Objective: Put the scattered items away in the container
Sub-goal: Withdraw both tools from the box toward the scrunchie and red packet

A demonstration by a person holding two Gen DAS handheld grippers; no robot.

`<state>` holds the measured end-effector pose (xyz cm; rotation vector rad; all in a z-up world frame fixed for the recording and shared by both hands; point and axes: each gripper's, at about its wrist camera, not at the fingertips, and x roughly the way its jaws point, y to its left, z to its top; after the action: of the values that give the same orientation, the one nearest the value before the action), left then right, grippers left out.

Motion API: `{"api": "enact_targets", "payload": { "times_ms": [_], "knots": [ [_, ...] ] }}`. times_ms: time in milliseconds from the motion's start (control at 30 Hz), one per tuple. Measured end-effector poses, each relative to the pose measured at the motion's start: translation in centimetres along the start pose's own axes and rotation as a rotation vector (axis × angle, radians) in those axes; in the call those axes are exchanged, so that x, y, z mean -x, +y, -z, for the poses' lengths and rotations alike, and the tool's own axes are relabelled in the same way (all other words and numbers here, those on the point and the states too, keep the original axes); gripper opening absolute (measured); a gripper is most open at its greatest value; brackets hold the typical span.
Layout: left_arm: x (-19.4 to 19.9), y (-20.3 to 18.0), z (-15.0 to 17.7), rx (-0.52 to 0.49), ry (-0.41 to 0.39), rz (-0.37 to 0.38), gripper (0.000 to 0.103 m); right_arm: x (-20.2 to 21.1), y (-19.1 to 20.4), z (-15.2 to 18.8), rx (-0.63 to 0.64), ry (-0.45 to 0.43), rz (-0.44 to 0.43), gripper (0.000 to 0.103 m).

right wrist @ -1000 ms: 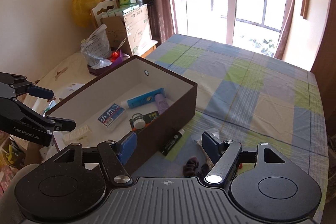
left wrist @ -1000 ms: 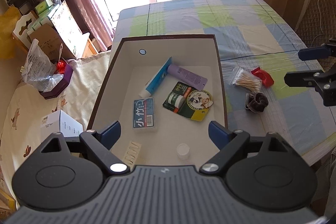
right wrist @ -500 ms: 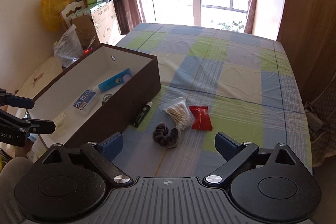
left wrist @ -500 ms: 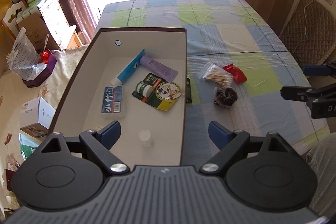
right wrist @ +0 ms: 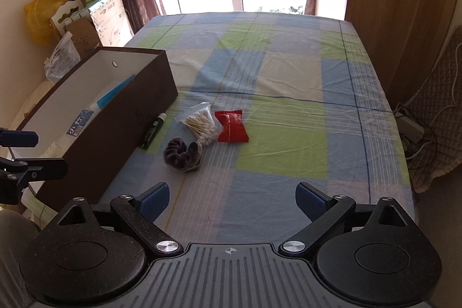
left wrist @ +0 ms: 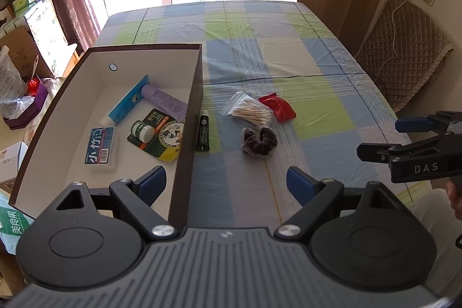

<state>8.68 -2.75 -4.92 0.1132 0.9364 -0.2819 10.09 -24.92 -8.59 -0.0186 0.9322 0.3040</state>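
Because both tools hang above the near end of the table with nothing between their fingers, the left gripper (left wrist: 226, 183) and the right gripper (right wrist: 232, 198) read as spread wide and empty, probably poised to choose a target. Taking the brown box (left wrist: 193, 117) as landmark and working outward from the near edge: the left gripper straddles the box's near right wall, so it can reach either inside or out. Just right of that wall, a dark scrunchie (right wrist: 182, 154) lies on the checked cloth, the closest loose item to the right gripper and, I judge, its easiest pick. A black tube (left wrist: 204, 130) lies right against the box's outer wall, parallel to it, awkward for wide fingers. Farther out, the bag of cotton swabs (right wrist: 202, 124) touches a red packet (right wrist: 232, 126). Inside the box lie tubes, a small case and a card, so the tidying looks partly done.
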Motion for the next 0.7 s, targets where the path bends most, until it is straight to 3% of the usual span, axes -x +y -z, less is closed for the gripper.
{"api": "enact_targets", "payload": {
  "times_ms": [467, 700],
  "knots": [
    [-4.5, -3.9, -0.6, -0.096, 0.012, 0.058, 0.087, -1.6, -4.0, 1.5, -0.089, 0.063, 0.025, 0.099],
    [-7.9, -4.5, -0.9, -0.101, 0.032, 0.042, 0.086, -3.0, -5.5, 1.3, -0.114, 0.081, 0.036, 0.099]
  ]
}}
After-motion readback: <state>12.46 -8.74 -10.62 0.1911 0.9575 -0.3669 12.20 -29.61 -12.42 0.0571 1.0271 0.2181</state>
